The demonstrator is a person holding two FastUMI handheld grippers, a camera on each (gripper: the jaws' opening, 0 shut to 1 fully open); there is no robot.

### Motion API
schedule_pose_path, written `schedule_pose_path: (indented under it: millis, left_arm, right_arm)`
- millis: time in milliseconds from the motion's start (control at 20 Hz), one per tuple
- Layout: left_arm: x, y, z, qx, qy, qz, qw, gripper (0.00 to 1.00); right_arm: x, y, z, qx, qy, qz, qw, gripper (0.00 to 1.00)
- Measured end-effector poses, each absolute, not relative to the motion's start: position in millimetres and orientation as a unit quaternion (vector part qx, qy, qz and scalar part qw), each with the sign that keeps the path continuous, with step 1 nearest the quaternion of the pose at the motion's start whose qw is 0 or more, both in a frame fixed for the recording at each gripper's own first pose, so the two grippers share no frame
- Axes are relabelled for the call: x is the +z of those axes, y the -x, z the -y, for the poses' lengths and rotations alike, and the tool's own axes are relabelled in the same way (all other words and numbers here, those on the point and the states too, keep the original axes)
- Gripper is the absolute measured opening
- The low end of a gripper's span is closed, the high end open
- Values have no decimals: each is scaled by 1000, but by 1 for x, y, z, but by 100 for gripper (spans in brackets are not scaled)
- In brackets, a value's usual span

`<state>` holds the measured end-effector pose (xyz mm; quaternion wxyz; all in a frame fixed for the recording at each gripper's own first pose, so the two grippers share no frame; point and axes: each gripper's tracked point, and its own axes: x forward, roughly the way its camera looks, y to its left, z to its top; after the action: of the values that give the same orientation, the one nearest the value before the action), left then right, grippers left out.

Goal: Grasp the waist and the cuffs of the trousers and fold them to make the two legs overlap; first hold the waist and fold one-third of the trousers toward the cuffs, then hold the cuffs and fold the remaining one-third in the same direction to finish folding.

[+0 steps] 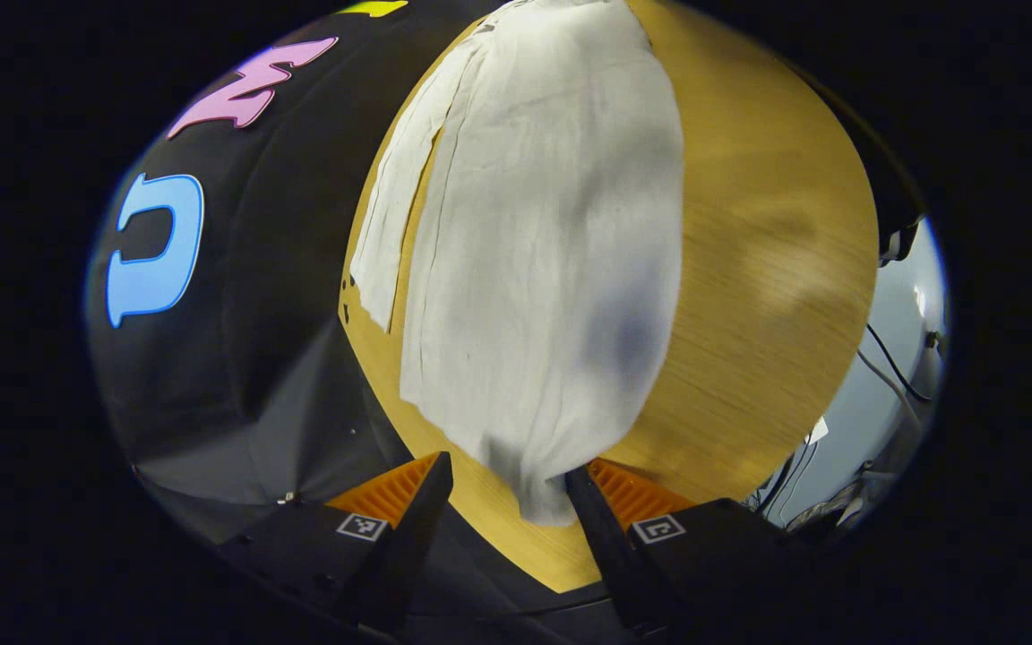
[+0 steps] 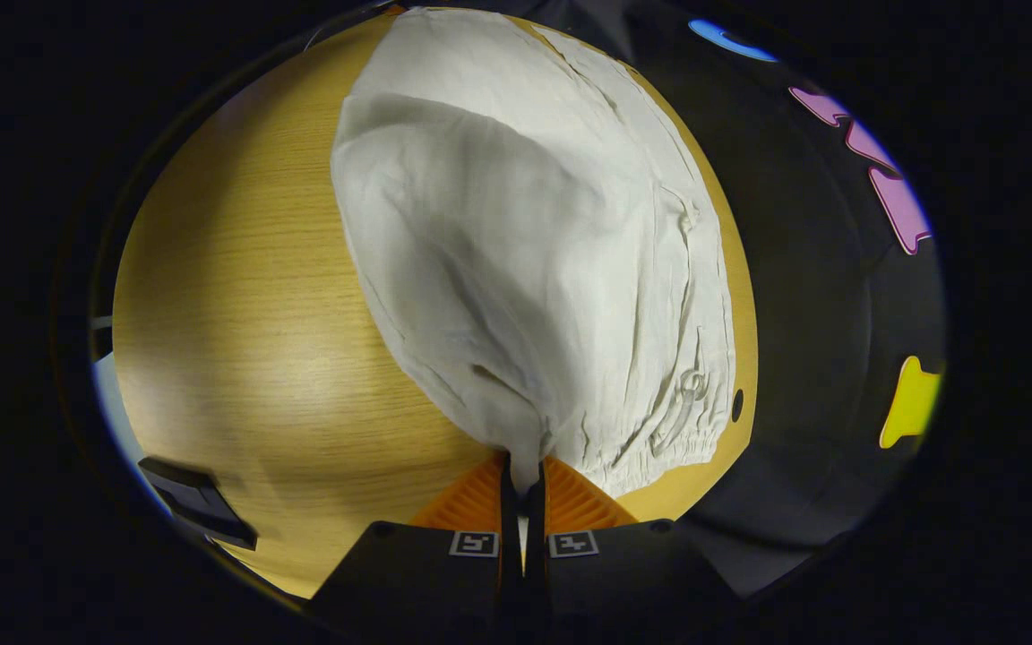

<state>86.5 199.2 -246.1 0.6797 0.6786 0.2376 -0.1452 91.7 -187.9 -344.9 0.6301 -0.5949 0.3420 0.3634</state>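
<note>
1. We are looking at white trousers (image 1: 552, 224) lying on the wooden counter (image 1: 767, 269), stretching lengthwise away from both tools.
2. Our right tool (image 2: 523, 488) is pinching the near fabric edge, fingers closed on it.
3. Our left tool (image 1: 509, 488) is gaping wide, cloth hanging between its fingers, ungripped.
</note>
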Motion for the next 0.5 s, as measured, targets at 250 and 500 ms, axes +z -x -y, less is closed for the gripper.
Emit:
schedule_pose_path:
  millis: [250,500]
  left_arm:
    - [-254,-108,-193,-161,-674,-256,674,38]
    - [-260,-110,-193,-154,-674,-260,674,12]
  right_arm:
    - [-345,-91,188,364,608,-332,623,6]
    - [-344,-92,189,360,630,-309,615,5]
